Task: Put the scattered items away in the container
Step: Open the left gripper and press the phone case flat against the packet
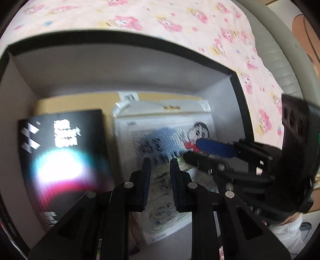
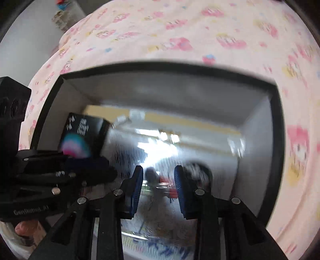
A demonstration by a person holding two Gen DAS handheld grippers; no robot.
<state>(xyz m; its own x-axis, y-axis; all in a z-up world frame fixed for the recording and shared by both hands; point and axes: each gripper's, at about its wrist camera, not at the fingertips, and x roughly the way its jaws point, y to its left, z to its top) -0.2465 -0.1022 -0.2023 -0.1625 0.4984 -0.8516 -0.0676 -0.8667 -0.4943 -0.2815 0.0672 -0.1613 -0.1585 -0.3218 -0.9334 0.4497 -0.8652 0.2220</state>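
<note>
A pink cartoon-print sheet lies under a rectangular black-rimmed box with smooth grey walls. Inside lie 2 flat items: a glossy black booklet left, a plastic-wrapped printed pack right. Above them, the left gripper is closed on nothing; the right gripper stands narrowly parted, empty.

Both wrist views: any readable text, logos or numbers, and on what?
"GenRobot.AI", blurred but legible: left gripper body, right wrist view.
White lettering on black box: too blurred to read.
Print on cartoon packet: too blurred.
Label on brown cardboard: unreadable.
</note>
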